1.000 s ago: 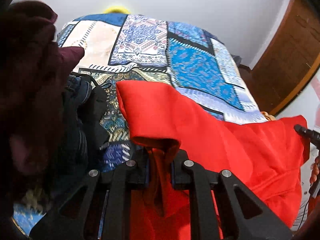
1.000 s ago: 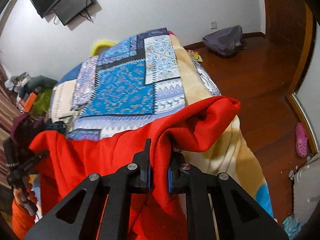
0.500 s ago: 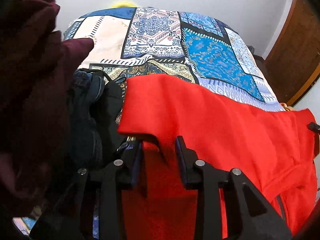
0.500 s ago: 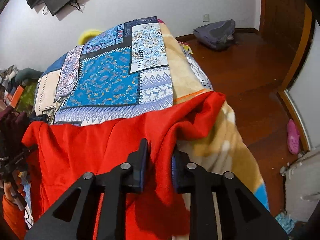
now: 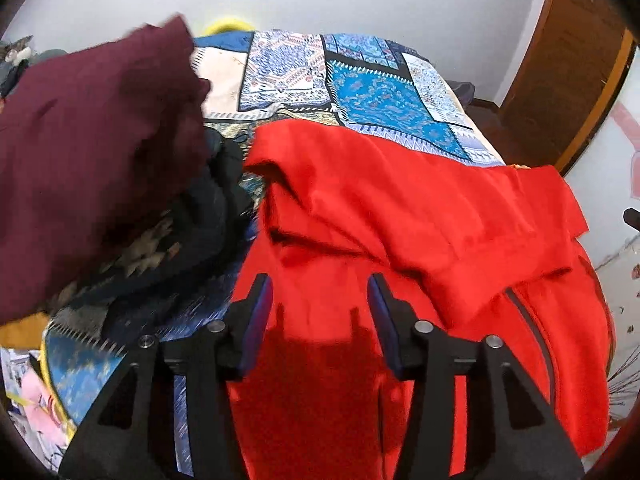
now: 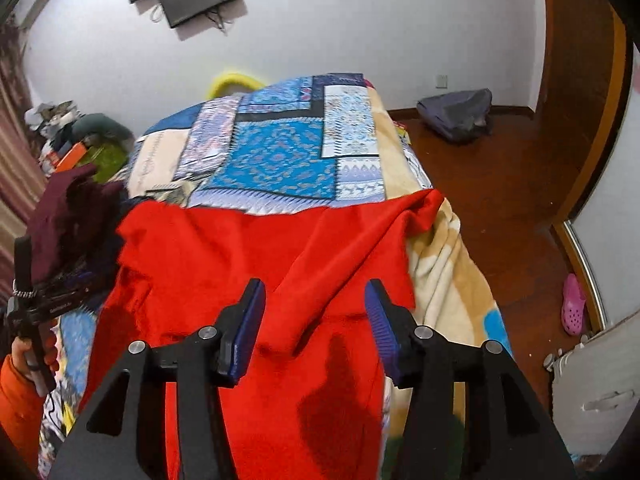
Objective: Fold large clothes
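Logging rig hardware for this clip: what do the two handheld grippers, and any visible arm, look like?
Both the left gripper and right gripper are matte black with triangular cut-out finger arms, silver round bolts and blue ribbed pads. In the right wrist view, the left gripper's black handle is gripped by a hand in an orange sleeve. No cables visible.

one red garment (image 5: 400,216), one maroon garment (image 5: 92,152), two grippers (image 5: 320,300)

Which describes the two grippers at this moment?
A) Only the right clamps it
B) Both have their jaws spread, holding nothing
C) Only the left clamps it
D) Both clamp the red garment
B: the left gripper and the right gripper each show a wide gap between the jaws, and the red garment lies loose on the patterned bed cover.
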Tool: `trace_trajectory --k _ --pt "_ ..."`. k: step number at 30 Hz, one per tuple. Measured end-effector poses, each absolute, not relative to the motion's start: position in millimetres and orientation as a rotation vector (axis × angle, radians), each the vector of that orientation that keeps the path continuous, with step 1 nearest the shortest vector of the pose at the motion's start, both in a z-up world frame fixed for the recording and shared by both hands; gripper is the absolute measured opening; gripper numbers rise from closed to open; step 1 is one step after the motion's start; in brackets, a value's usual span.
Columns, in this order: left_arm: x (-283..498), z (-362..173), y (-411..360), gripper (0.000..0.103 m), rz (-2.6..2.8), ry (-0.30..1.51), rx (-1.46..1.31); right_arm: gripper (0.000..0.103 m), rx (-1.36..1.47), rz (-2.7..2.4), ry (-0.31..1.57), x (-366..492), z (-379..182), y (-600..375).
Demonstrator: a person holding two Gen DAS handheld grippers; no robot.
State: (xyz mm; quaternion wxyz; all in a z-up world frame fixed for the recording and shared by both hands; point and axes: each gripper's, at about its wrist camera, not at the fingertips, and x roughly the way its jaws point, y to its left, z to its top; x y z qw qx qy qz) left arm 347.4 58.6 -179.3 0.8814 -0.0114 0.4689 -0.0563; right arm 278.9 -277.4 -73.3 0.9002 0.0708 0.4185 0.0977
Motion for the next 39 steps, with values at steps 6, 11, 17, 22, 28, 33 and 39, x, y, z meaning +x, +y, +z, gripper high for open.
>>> trace_trajectory --k 6,11,17,22,28,33,39 --pt "297 -174 81 0.062 -0.097 0.966 -0.001 0.052 0.108 0.221 0.861 235 -74 -271" --pt "269 -194 104 0.062 -0.085 1.025 -0.023 0.053 0.135 0.205 0.914 208 -95 -277" --pt "245 -238 129 0.062 -0.095 1.125 -0.128 0.053 0.253 0.172 1.014 184 -135 -290" --pt "234 -273 140 0.062 -0.116 1.2 -0.241 0.053 0.318 0.166 1.067 168 -157 -291" --pt "226 -289 148 0.063 -0.161 1.18 -0.421 0.053 0.37 0.155 1.089 159 -175 -292" --pt "222 -295 151 0.062 -0.226 1.171 -0.537 0.056 0.432 0.175 1.078 163 -182 -295" --pt "219 -278 128 0.041 -0.274 1.151 -0.431 0.056 0.449 0.19 1.069 157 -184 -295"
